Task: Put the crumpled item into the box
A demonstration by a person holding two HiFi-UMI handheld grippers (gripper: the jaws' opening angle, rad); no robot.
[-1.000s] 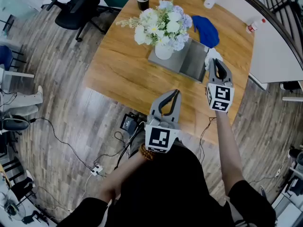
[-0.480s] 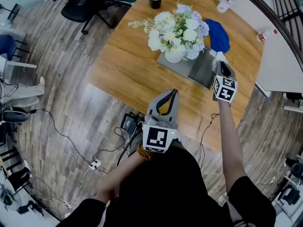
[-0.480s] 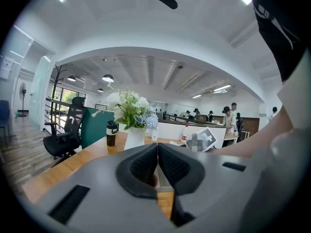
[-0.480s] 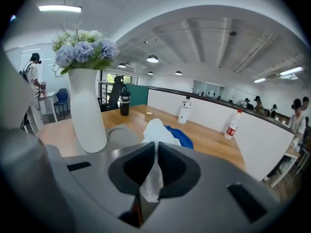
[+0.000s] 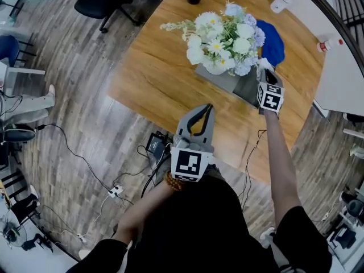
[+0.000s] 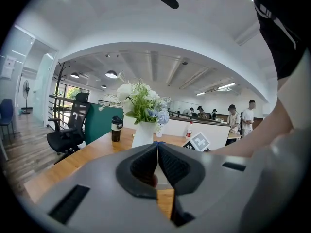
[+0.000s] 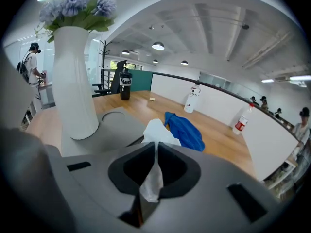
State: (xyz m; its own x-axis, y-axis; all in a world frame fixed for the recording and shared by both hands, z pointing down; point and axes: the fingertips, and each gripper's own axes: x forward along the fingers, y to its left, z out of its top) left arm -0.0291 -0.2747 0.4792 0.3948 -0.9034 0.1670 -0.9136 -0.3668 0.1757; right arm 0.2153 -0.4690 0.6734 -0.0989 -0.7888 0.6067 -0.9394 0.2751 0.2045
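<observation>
Right gripper view: my right gripper pinches the crumpled white tissue.
Left gripper view: my left gripper is closed, empty.

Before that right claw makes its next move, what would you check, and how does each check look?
1. Right gripper shut on the crumpled tissue: ok.
2. Tissue over an opening in the grey box: cannot tell; it hangs near the box's edge.
3. Vase on the box, apart from the right gripper: ok.
4. Left gripper shut, empty, away from the box: ok.
5. Blue cloth lying outside the box: ok.
</observation>
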